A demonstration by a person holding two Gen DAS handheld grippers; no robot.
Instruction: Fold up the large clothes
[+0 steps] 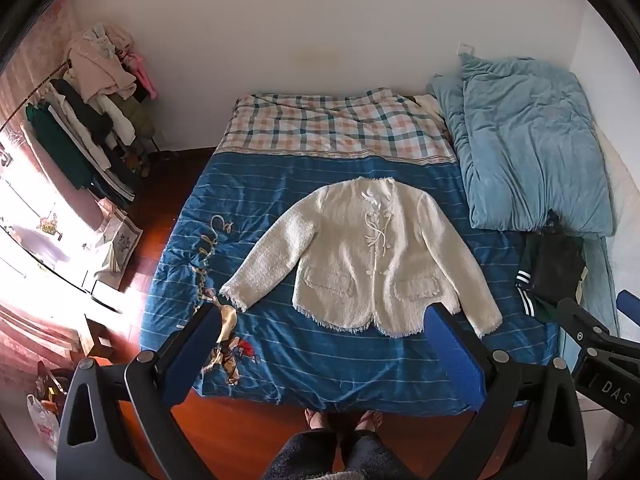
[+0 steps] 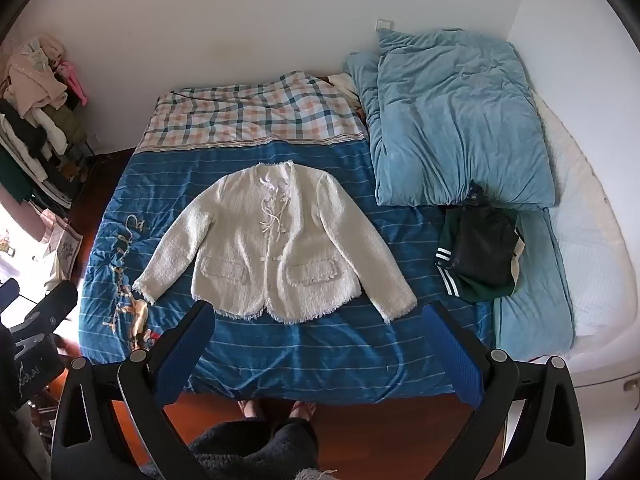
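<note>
A cream fuzzy jacket point(image 1: 360, 256) lies flat, front up, sleeves spread, on the blue striped bedspread point(image 1: 320, 352); it also shows in the right wrist view point(image 2: 272, 244). My left gripper point(image 1: 324, 320) is open and empty, held high above the bed's near edge, below the jacket's hem. My right gripper point(image 2: 320, 318) is open and empty, also high above the near edge; its body shows at the right of the left wrist view point(image 1: 600, 344).
A folded dark green and black garment point(image 2: 480, 252) lies right of the jacket. A light blue duvet point(image 2: 460, 120) is heaped at the back right. A plaid blanket point(image 2: 256, 116) covers the bed's head. A loaded clothes rack point(image 1: 92, 128) stands left. My feet point(image 1: 340, 424) stand on the wood floor.
</note>
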